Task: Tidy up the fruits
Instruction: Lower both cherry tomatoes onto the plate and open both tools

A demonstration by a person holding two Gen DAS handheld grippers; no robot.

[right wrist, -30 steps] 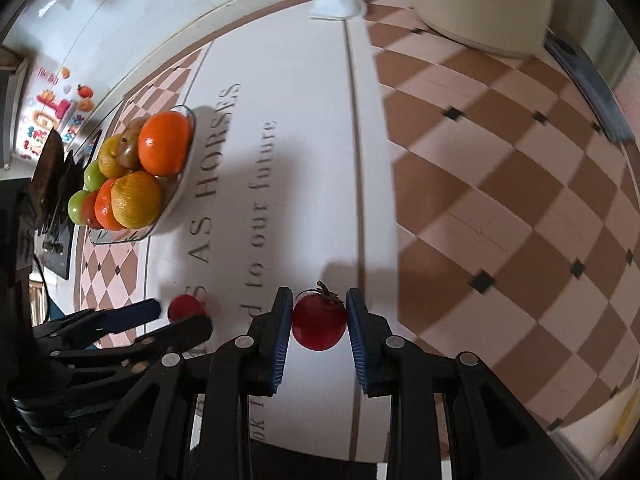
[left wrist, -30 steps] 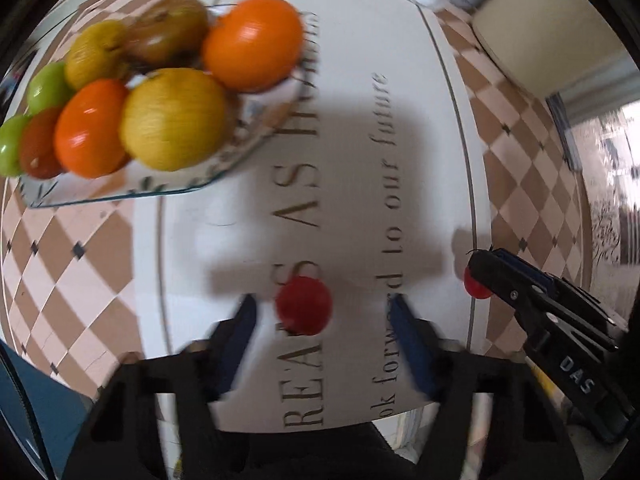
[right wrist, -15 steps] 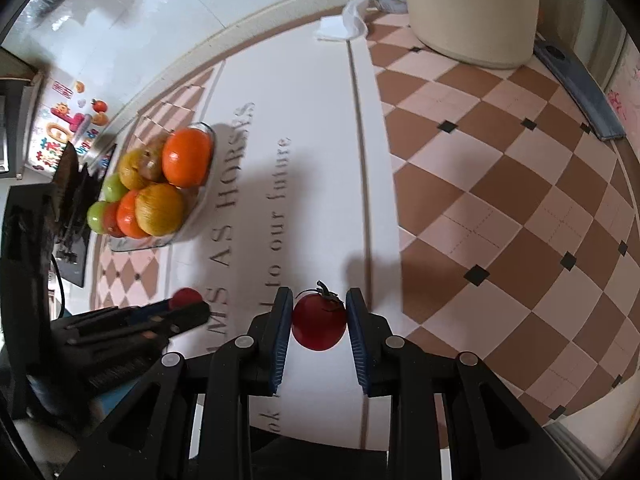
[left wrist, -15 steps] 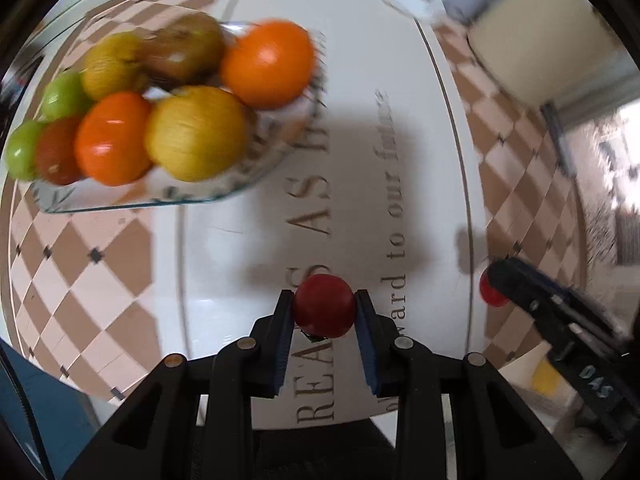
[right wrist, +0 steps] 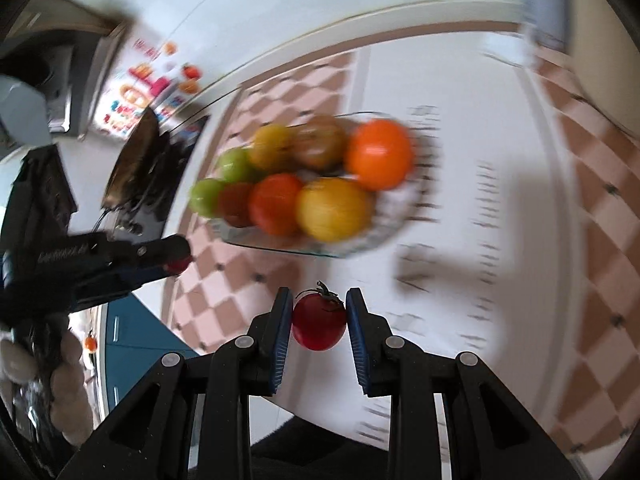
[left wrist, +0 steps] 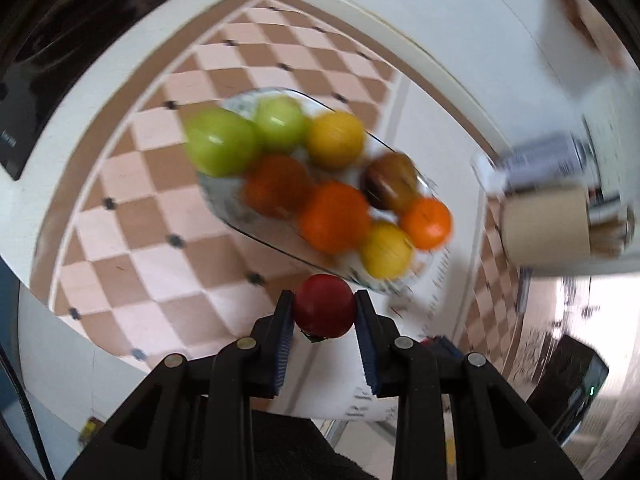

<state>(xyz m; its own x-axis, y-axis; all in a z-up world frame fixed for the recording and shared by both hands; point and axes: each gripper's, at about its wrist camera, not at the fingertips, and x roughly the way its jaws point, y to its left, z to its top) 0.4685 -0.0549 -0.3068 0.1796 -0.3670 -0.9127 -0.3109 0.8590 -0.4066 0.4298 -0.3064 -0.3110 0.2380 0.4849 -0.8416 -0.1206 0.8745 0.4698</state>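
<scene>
My left gripper (left wrist: 325,314) is shut on a small red tomato (left wrist: 324,310), held in the air just short of the glass fruit dish (left wrist: 224,208). That dish holds several fruits: green, yellow, orange, red and one brownish. My right gripper (right wrist: 319,320) is shut on a second red tomato (right wrist: 319,322) with a green stalk, also lifted, in front of the same dish (right wrist: 384,236). In the right wrist view the left gripper (right wrist: 178,264) shows at the left with its red tomato at the tips. Both views are blurred.
The dish stands on a tablecloth (left wrist: 160,208) of pink and brown checks with a white lettered band (right wrist: 480,160). A beige cylinder (left wrist: 548,228) stands at the right of the left wrist view. Dark objects (right wrist: 144,168) lie left of the dish; a hand (right wrist: 40,368) shows at lower left.
The left gripper shut on its tomato and lifted it off the cloth. Both grippers swung with their tomatoes toward the fruit dish, which now sits nearer and more central in both views.
</scene>
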